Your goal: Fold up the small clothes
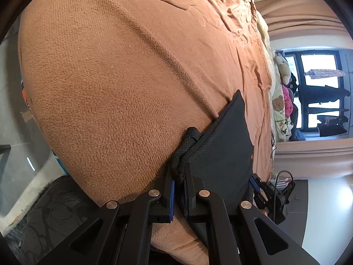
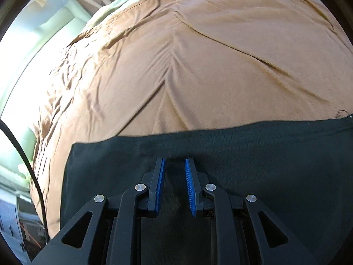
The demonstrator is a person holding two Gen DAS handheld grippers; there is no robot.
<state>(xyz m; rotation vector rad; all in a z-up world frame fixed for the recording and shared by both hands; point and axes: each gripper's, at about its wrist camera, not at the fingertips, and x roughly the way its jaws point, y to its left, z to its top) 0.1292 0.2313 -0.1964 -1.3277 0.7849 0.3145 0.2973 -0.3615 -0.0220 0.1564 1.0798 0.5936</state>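
Plainly, black garment [image 2: 253,165] bears no legible writing.

Right tool [image 2: 174,165] parted over black garment [image 2: 253,165] on brown blanket [image 2: 176,66].

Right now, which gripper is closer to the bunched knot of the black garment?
Left. The left gripper is shut on the knot; the right gripper hovers over flat cloth, jaws apart.

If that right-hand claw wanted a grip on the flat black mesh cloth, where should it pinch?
Probably the black mesh cloth's straight far edge on the brown fleece blanket, approached from above; the right gripper sits over flat fabric, offering no fold.
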